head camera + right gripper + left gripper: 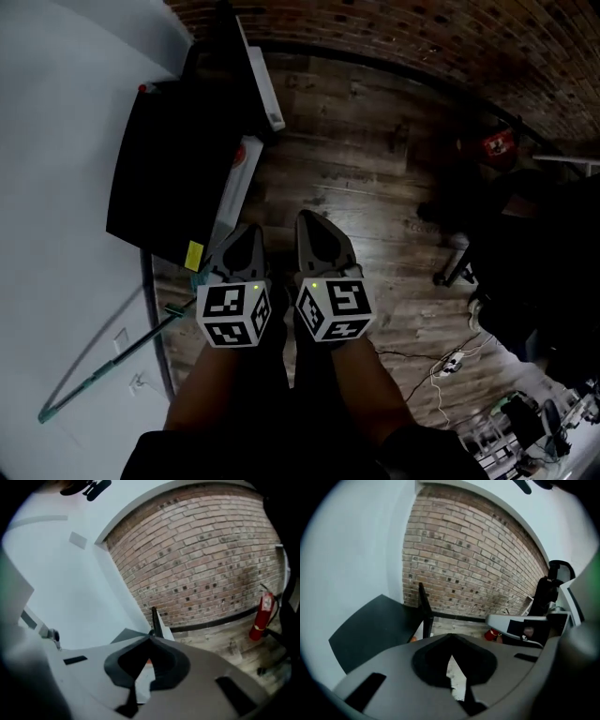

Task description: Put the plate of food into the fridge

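No plate of food shows in any view. The black fridge (pixel 169 178) stands at the left against the white wall, its door (pixel 261 75) swung open toward the brick wall. My left gripper (pixel 248 228) and right gripper (pixel 309 217) hang side by side over the wood floor, just right of the fridge's near corner. Both are shut with nothing between the jaws. In the left gripper view the left gripper (pixel 451 637) points past the fridge (pixel 370 630) at the brick wall. In the right gripper view the right gripper (pixel 150 638) points the same way, with the door edge (pixel 155 620) ahead.
A red fire extinguisher (pixel 495 145) stands by the brick wall at the far right. An office chair base (pixel 459 262) and cables with a power strip (pixel 450 361) lie to the right. A long-handled tool (pixel 103 366) leans at the lower left.
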Demonstrator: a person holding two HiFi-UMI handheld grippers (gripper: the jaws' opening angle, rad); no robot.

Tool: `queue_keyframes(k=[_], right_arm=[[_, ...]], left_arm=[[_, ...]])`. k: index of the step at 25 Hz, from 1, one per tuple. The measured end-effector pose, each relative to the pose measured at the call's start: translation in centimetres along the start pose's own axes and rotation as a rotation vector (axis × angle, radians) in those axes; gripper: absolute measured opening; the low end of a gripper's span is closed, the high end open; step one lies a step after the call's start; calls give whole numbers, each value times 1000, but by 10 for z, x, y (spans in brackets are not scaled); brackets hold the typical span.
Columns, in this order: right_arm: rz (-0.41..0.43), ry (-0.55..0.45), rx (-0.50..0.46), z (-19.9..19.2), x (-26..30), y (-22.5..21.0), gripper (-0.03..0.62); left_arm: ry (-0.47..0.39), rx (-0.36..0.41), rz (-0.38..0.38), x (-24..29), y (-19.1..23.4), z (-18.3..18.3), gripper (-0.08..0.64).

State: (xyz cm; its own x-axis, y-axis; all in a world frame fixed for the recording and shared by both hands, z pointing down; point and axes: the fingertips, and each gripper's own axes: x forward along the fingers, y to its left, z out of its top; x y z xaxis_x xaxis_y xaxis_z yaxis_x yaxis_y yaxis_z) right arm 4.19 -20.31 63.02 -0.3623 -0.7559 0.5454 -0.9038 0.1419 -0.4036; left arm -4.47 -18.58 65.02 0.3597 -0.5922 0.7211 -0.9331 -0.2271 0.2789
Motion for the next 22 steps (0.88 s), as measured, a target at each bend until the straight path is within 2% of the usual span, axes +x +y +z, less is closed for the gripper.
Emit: queue_keyframes(k=[6, 11, 14, 18, 22], right_arm=[[-25, -201, -84, 149, -80, 33, 12], [-10, -289, -66, 237, -147, 67, 12], [8, -360, -111, 293, -168, 92, 12], [17, -456, -147, 342, -200, 123, 12], [31, -521, -199, 375, -223, 145, 12]], left_arm=[[-145, 102, -62, -78, -65, 124, -5], [-261, 134, -81, -163, -101, 211, -5], [-369, 151, -77, -198, -112, 270, -5], [-470, 225, -70, -238, -123, 315, -5], [-538, 233, -73, -266, -128, 341, -5]])
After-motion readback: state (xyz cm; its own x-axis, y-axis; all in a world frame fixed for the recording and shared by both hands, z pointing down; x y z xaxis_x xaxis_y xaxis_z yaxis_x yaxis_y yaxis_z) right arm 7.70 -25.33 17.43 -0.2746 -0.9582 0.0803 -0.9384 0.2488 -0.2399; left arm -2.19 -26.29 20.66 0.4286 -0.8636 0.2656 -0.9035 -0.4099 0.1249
